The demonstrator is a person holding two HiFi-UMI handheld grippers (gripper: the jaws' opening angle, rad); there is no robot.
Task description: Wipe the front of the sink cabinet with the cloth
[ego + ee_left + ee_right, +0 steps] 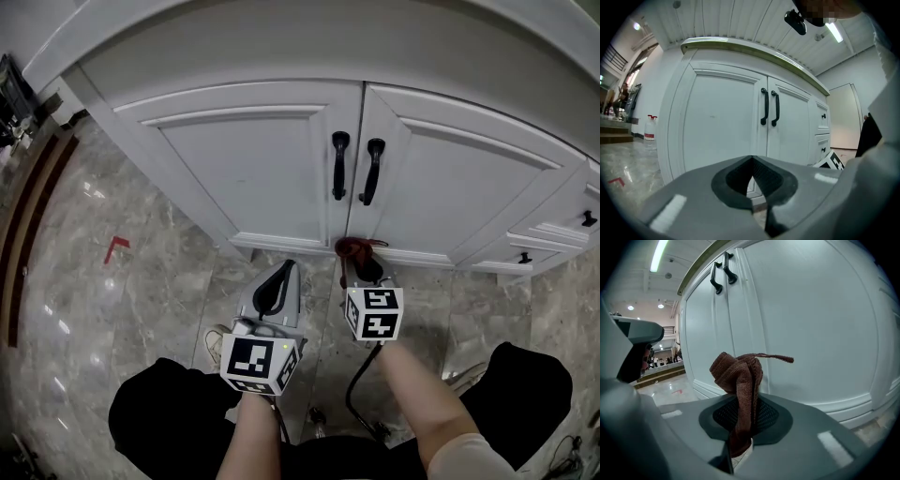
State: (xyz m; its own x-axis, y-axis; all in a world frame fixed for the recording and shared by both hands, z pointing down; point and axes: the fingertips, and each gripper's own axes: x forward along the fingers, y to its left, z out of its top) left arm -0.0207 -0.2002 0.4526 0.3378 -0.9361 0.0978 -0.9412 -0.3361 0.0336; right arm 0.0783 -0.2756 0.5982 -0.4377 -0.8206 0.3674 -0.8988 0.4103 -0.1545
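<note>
Cloth (739, 380) — brown and bunched into a thick fold — is pinched in the right tongs (740, 425). Both jaws press on its lower part. The rest stands up above them, with one thin corner sticking out sideways. In the head view the cloth sits low at the front of the sink cabinet (253, 159), where the two white doors meet near the bottom rail; whether it touches the door cannot be told. The left tongs (751, 183) are pressed together at the tips with nothing between them. They are held just beside the right ones and a little farther back from the cabinet. Two black handles (339, 164) hang side by side on the doors, well above the cloth. To the right are white drawers (544, 246) with small black knobs. Below lies a grey marble floor (141, 291) with a small red mark (116, 247) — well off to the left.
</note>
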